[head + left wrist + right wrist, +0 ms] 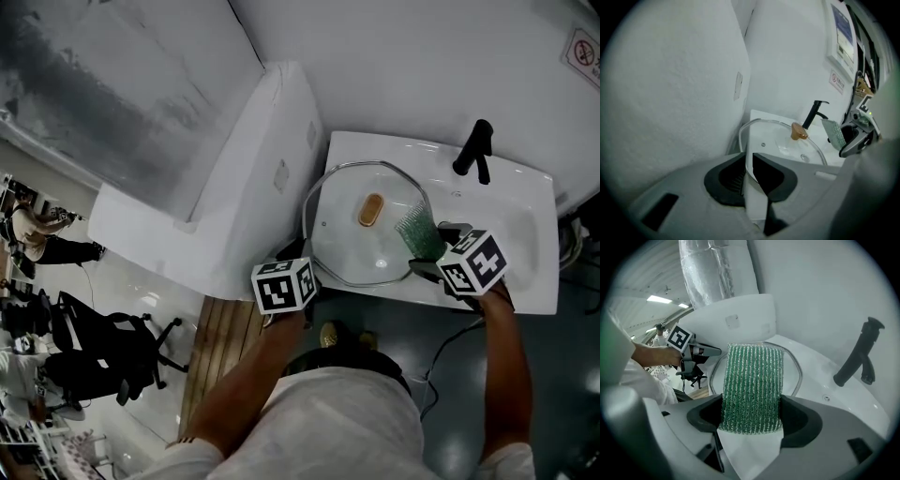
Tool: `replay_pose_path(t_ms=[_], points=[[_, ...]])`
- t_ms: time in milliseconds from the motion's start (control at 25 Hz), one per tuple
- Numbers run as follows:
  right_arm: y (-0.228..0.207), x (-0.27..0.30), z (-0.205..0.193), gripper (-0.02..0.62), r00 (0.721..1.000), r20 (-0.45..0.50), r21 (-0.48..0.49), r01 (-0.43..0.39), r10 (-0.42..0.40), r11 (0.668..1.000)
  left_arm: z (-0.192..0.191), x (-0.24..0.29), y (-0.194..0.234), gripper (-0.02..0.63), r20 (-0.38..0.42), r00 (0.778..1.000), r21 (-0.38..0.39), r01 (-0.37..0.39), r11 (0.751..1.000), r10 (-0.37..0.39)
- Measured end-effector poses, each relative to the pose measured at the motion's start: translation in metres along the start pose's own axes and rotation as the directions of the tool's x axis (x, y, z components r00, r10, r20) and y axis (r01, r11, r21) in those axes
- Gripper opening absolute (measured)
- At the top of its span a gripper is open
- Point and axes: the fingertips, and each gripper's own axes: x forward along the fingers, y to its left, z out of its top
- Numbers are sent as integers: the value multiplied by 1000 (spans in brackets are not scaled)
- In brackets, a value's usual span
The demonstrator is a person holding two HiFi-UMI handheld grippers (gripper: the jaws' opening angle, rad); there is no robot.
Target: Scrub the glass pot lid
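The glass pot lid [366,239] with its brown knob [371,209] is held tilted over the white sink [525,225]. My left gripper [307,265] is at the lid's near-left rim. In the left gripper view its jaws [749,158] stand almost together on that rim, with the lid [783,140] stretching away beyond them. My right gripper [435,253] is shut on a green scrub pad [418,234], which lies against the lid's right edge. In the right gripper view the pad [752,385] fills the gap between the jaws and hides most of the lid [796,373].
A black faucet [474,150] stands at the back of the sink. A large white block [234,187] rises close on the left, right beside the lid. White wall lies behind. Office chairs [112,352] and floor are far below on the left.
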Motion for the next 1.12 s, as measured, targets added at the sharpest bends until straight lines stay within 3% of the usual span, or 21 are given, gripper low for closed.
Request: replay_pose_path(t_ms=[240,560,720,920,1120], points=[[12,-28,46,348,989,142,-47,39,-32,998,42,-28,-29,41,133,984,45,111,993,-116],[34,-67,107,348,920,390,-44,57,-36,997,110,-79,-71,41,333,903,192,217,957,-271],[44,-84,127,348,867,498,-44,59,-30,997,133,-105,-88,41,405,851,271,238,933,-334],[59,-108,149,348,779,628,-52,44,-2,998,152,-132,-110,41,463,779,365,268,892,-423],[71,-126,163,348,688,726,-59,42,14,997,162,-149,-121,40,498,722,410,293,864,-481]])
